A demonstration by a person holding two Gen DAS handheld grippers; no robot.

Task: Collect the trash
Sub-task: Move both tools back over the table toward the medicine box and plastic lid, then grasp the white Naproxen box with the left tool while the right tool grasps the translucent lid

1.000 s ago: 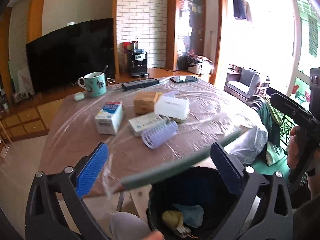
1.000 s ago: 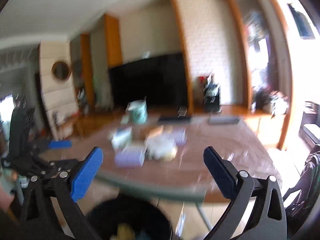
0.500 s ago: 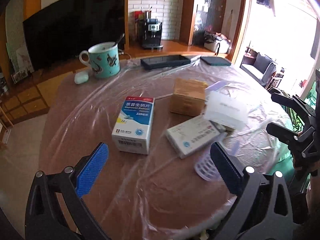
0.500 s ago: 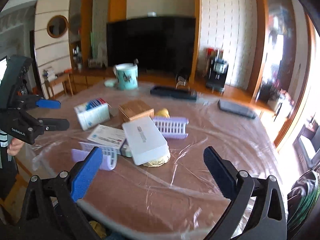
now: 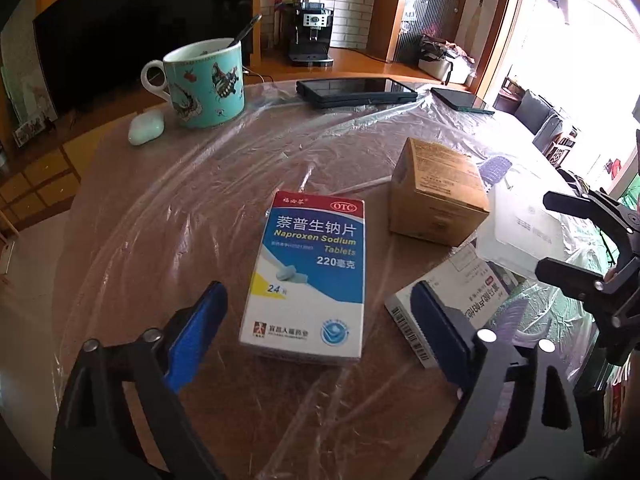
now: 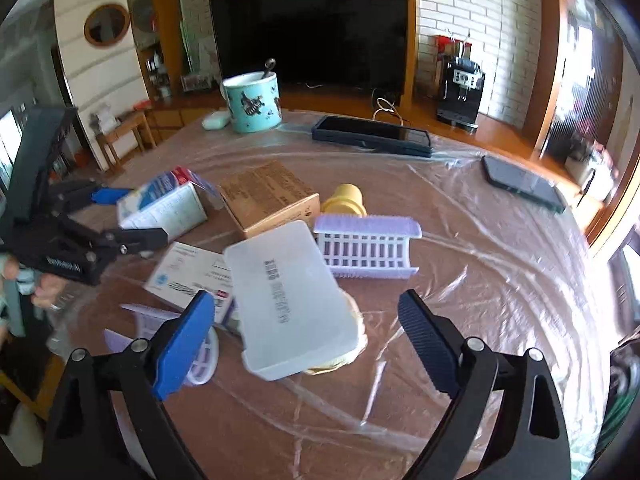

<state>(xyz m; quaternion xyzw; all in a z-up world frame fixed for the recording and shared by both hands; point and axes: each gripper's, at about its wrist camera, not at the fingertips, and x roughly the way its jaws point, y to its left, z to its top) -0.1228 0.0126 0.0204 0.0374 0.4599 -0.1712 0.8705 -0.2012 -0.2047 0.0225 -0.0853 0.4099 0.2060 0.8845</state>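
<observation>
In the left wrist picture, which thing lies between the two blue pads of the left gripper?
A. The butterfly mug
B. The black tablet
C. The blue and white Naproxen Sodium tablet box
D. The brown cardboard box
C: the Naproxen Sodium tablet box lies flat on the plastic-covered table in the gap of the left gripper, whose jaws are closing but do not press it yet.

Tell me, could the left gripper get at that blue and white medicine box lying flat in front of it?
Probably yes. The medicine box lies flat on the plastic-covered table, right ahead of the left gripper. Its jaws are closing but not yet on the box, and nothing sits on top of it or blocks the way.
</observation>
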